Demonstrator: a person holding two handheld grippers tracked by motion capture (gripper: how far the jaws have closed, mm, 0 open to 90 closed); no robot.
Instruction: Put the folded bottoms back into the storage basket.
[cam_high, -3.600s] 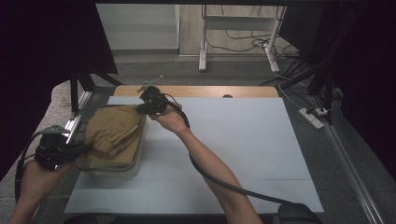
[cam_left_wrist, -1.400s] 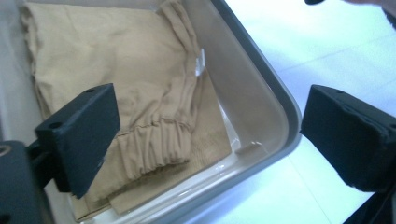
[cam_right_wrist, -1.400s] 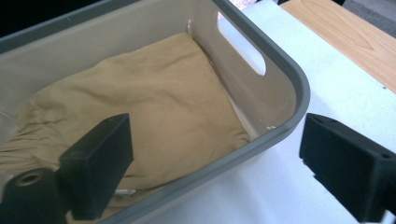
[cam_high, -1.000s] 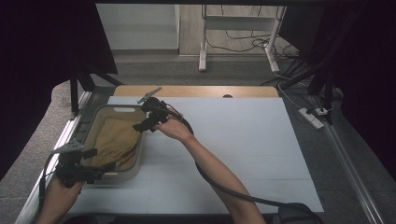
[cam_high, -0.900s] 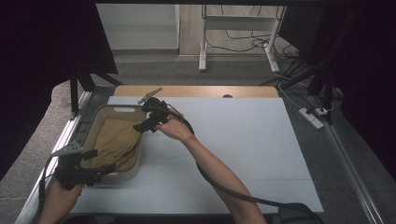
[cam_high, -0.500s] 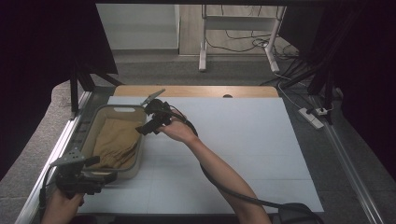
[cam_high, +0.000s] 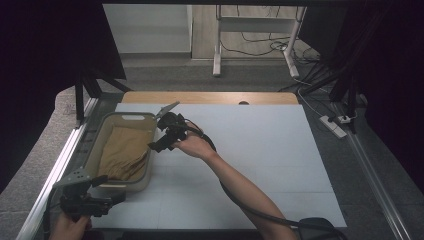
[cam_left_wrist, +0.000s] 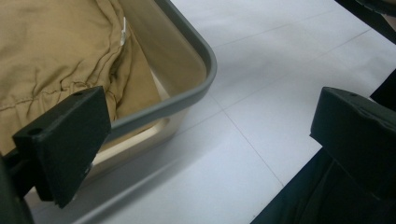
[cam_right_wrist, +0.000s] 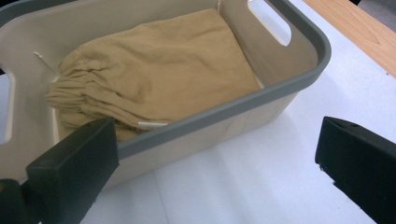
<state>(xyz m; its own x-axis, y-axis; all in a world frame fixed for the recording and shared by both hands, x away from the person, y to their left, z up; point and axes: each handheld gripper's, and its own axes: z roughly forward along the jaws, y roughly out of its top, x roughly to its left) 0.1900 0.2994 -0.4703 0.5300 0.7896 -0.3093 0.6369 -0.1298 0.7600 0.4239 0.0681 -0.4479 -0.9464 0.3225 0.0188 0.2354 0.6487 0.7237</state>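
Now | both claws wide open, empty | tan cloth (cam_high: 122, 156) inside basket (cam_high: 148, 170) | white table (cam_high: 260, 150)

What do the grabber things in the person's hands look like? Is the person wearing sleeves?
Each gripper is black with two blocky, flat-faced jaws. The left gripper and the right gripper each carry a grey three-cornered plate on top. A black cable trails along the right forearm. Both forearms are bare, with no sleeves.

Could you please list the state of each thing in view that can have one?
Folded tan cloth garment: lying inside the bin, touched by neither gripper.
Beige plastic bin with grey rim: upright on the white table top, holding the garment.
Left gripper: open, empty, near the bin's corner.
Right gripper: open, empty, beside the bin.
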